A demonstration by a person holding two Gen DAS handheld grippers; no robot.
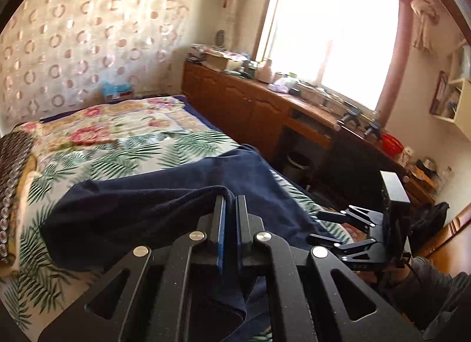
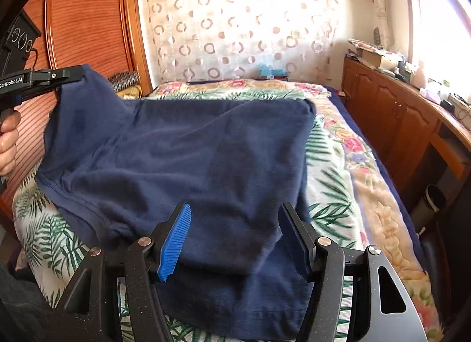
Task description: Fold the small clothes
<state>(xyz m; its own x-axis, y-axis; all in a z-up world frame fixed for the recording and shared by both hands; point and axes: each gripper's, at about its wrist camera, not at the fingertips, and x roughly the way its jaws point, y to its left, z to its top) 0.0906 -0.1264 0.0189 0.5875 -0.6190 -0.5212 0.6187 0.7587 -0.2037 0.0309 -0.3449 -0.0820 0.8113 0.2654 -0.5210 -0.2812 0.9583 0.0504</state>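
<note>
While the dark navy blue soft-fabric garment (image 2: 188, 159) lies spread over the bed with the palm-leaf and floral printed cover (image 2: 347, 165), one corner of it is lifted off the bedding at the left of the right wrist view. Left hand-held gripper (image 1: 230, 199): black fingers with blue pads pressed together, clamped on a bunched fold of the navy cloth; fabric drapes from the fingertips down and away across the bed, and some hangs between the linkage arms below. In the right wrist view this same gripper shows at the left edge, gripping the raised corner, with a person's hand (image 2: 7, 141) wrapped round its handle.

Right hand-held gripper (image 2: 235, 218): fingers stand apart, blue ribbed pad (image 2: 175, 241) on the left finger visible, black finger on the right. Near edge of the garment sits in the gap between them; pads do not press on it. Whether the fingers touch the cloth underneath: cannot tell.

Garment position: middle of the bed, far edge straight and flat, near hem reaching toward the foot of the bed. Left portion pulled up into a slope by the lifted corner.

Surroundings: long brown wooden cabinet (image 1: 241, 106) beside the bed under a bright window (image 1: 332, 38); sheer curtain with ring pattern (image 2: 244, 32) behind the bed head
</note>
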